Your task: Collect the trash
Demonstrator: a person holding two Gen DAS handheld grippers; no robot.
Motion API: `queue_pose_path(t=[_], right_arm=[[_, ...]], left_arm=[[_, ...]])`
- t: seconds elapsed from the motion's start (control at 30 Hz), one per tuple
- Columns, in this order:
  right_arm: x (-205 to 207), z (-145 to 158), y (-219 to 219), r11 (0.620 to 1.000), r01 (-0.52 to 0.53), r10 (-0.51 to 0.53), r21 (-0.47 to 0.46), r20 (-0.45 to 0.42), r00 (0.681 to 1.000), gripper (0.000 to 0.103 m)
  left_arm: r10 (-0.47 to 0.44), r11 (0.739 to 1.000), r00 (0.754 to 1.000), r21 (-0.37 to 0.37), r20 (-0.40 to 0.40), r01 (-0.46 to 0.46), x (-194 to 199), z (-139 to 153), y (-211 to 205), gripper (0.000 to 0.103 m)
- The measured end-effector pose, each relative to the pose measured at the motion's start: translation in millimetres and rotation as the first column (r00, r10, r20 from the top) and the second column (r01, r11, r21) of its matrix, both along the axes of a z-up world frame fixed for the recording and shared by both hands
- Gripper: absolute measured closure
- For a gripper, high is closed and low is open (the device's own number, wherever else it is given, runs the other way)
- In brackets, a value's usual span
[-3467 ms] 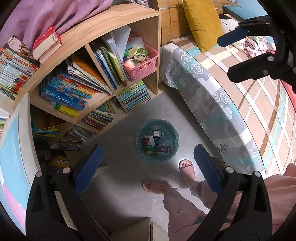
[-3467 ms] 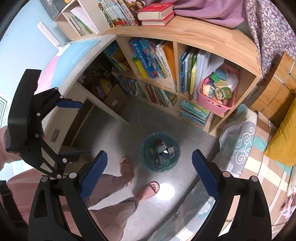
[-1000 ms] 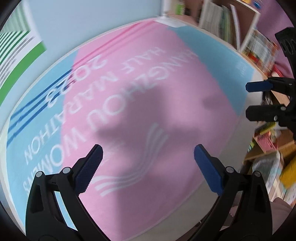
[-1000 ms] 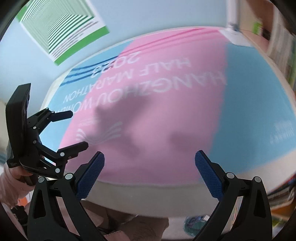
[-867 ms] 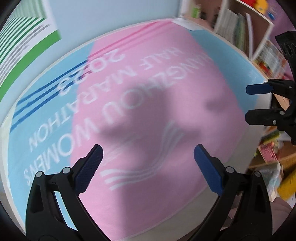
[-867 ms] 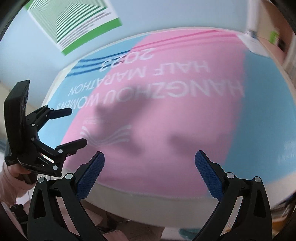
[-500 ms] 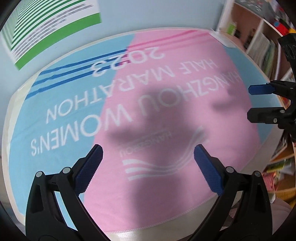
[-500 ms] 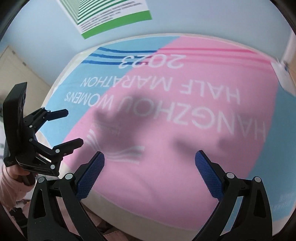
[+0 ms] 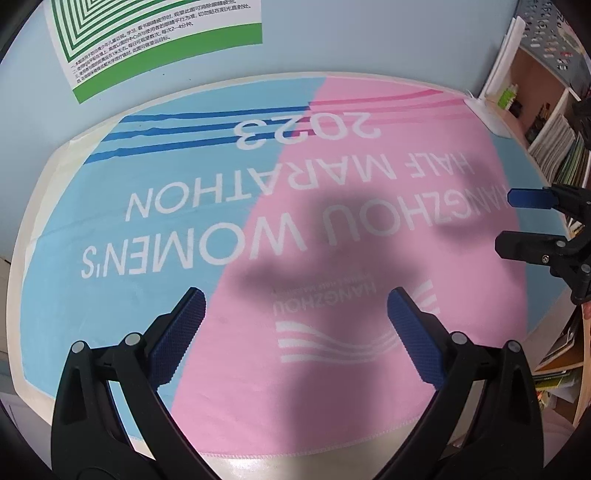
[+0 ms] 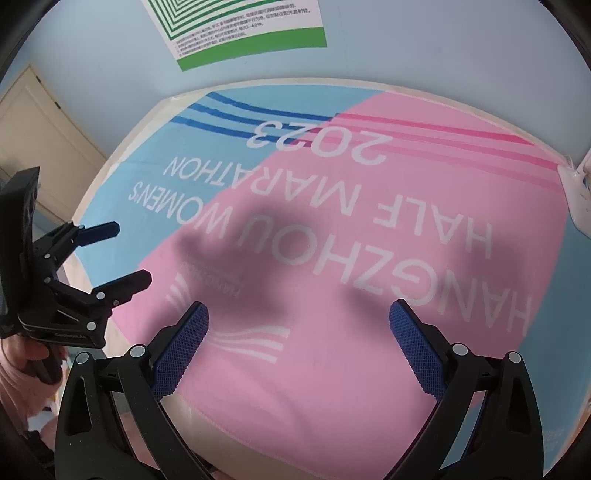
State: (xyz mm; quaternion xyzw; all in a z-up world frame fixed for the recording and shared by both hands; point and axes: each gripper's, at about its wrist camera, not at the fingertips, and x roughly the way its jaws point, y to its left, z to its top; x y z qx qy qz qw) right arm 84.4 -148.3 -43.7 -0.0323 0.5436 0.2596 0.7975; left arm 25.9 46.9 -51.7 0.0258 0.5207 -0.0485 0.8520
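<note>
Over the towel [image 9: 258,369] I hold both grippers, left [image 9: 291,328] and right [image 10: 297,332], jaws apart and empty. I see no trash anywhere on the cloth. My guess at the risk: a low sweep could snag and drag the fabric. Open room everywhere; shelves [image 9: 554,140] crowd the right edge, wall [image 10: 443,55] far.

Pale blue wall [image 9: 332,44]; green-bordered poster [image 9: 159,33]; bookshelf [image 9: 546,122] at right
</note>
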Motion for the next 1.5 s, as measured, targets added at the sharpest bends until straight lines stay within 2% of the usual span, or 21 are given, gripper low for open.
queue_pose_path(t=[0.13,0.6,0.87,1.03,1.2,1.5], right_arm=[[1.4,0.7,3.5,1.000,0.019,-0.019,-0.006,0.011,1.000,0.006],[-6.5,-4.4,10.5,0.998,0.060,-0.059,-0.028,0.047,0.997,0.006],[-15.2,-0.9,17.5,0.997,0.065,-0.062,-0.032,0.076,0.995,0.006],[-19.5,-0.9,16.8,0.997,0.078,-0.077,-0.015,0.073,0.994,0.006],[-22.0,-4.3,14.4,0.996,0.088,-0.087,-0.009,0.059,0.994,0.006],[-24.9,-2.6,13.2,0.996,0.092,-0.092,-0.002,0.068,0.993,0.006]], left_arm=[[0.005,1.000,1.000,0.011,0.024,-0.005,2.8,3.3,1.8,0.007],[0.042,0.998,0.997,-0.047,0.058,-0.039,3.1,7.1,19.4,0.007],[0.075,0.997,0.994,-0.033,0.083,-0.073,-2.1,10.3,24.0,0.007],[0.086,0.996,0.992,-0.030,0.092,-0.084,-4.7,12.1,22.7,0.006],[0.107,0.993,0.989,-0.066,0.097,-0.101,-9.4,14.2,23.6,0.007],[0.112,0.994,0.989,-0.029,0.099,-0.110,-13.3,14.9,20.5,0.007]])
